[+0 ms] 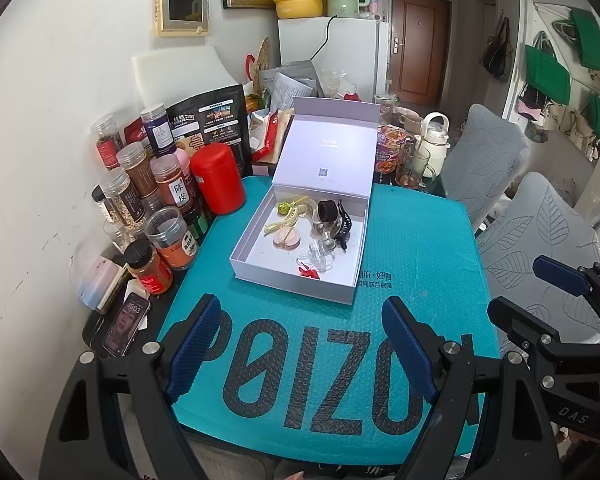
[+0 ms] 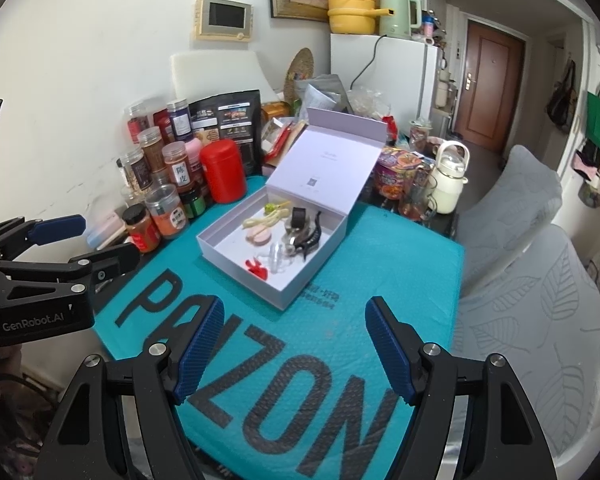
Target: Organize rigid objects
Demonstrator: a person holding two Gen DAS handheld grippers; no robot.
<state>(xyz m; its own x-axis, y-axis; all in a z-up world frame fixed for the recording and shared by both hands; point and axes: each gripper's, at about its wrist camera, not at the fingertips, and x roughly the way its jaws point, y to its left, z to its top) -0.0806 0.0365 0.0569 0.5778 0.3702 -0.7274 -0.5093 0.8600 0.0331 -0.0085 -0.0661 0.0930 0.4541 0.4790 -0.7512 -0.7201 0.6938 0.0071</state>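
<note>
A pale lavender box [image 1: 292, 290] [image 2: 240, 276] stands with its lid up on a teal bubble mailer [image 1: 420, 240] [image 2: 388, 280]. Inside lie a black claw clip [image 1: 345, 222] [image 2: 310, 236], a clear clip [image 1: 316, 258] [image 2: 278, 260], a red piece [image 1: 308, 272] [image 2: 256, 268], cream clips [image 1: 282, 222] [image 2: 266, 218], a pink compact [image 1: 286, 240] [image 2: 260, 236] and a black band [image 1: 327, 210] [image 2: 299, 216]. My left gripper [image 1: 300, 302] [image 2: 108, 238] hovers open over the mailer's near part, short of the box. My right gripper [image 2: 295, 304] [image 1: 528, 296] is also open and holds nothing.
Several spice jars [image 1: 172, 236] [image 2: 168, 210] and a red canister [image 1: 218, 178] [image 2: 223, 170] crowd the left side by the wall. A phone [image 1: 126, 326] lies near the left edge. A noodle cup [image 2: 396, 174], a glass and a white bottle [image 2: 450, 180] stand behind. Grey-covered chairs [image 2: 520, 320] sit right.
</note>
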